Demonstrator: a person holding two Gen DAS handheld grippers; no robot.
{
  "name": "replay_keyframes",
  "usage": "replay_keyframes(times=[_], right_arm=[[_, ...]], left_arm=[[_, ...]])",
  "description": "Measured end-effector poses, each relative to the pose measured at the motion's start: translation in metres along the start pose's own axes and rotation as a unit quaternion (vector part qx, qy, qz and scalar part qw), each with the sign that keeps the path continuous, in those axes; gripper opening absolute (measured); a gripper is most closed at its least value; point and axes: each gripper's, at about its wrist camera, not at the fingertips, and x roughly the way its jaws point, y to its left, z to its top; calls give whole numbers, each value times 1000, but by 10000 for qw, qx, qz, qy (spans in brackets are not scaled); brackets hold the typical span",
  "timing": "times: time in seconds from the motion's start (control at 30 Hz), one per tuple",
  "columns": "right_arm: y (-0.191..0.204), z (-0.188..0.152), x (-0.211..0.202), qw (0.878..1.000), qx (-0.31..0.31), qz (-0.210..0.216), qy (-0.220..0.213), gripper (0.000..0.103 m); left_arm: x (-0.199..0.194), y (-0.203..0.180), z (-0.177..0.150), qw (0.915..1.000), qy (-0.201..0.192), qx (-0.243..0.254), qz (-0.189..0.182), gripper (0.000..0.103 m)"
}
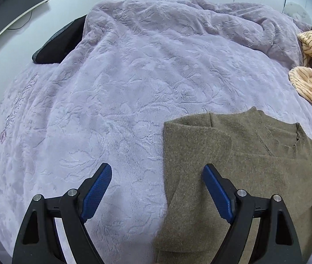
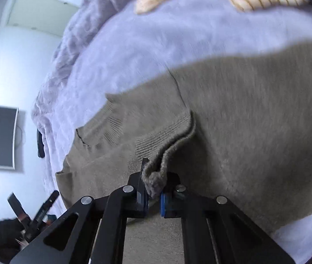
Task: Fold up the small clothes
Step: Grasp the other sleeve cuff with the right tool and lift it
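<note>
At the lower left of the left wrist view, the left hand-held gripper hangs open over the bed, free to take the sweater at lower right. The right hand-held gripper is clamped on its ribbed cuff, probably to fold the sleeve across.

Scene lit softly and evenly, cool bluish cast, no glare seen. Left wrist view sharp; faint shadows thrown below the blanket folds. Right wrist view smeared by motion blur, worst on the sweater at right. Fisheye bending and dark corners noted in both.
</note>
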Motion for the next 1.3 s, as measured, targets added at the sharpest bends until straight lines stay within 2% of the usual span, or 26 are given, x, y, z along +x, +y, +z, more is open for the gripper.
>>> replay_keyframes(times=[0.1,0.17,0.27,0.37,0.4,0.43,0.47,0.5,0.53,0.7,0.8,0.9,1.13,1.3], right_arm=[[10,7,-7,9963,-682,-510,-136,8],[-2,10,-8,9940,-783,-761,-105,8],[-21,11,6,9946,-626,-803,191,9],[-25,9,3,9953,-548,-776,203,14],[-24,8,-1,9952,-549,-788,196,23],[-22,7,-6,9951,-574,-784,189,41],[-20,5,-11,9951,-596,-765,184,53],[-20,3,-18,9954,-589,-742,151,71],[-20,-1,-25,9960,-546,-703,106,73],[-47,-25,-57,9981,-77,-586,155,73],[-78,-41,-81,9977,315,-585,119,73],[-107,-47,-102,9960,619,-637,3,73],[-187,-31,-146,9840,1565,-496,-690,73],[-240,-6,-164,9678,2063,-606,-1311,73]], left_arm=[[10,-1,-1,9999,48,43,79,86],[20,-3,-6,9998,141,89,138,86],[37,-10,-14,9985,340,294,298,86],[44,-14,-20,9969,430,500,439,86],[40,-15,-20,9969,405,522,427,86],[36,-15,-19,9970,400,536,397,86],[31,-17,-19,9971,397,541,344,86],[25,-20,-19,9973,400,557,255,86],[19,-24,-20,9972,415,606,165,86],[-8,-63,-32,9938,583,896,-303,86],[-12,-99,-46,9876,944,1014,-737,86],[-16,-141,-65,9798,1143,1220,-1094,86],[-28,-230,-90,9671,1220,1637,-1519,86],[-30,-278,-99,9641,1101,1864,-1539,86]])
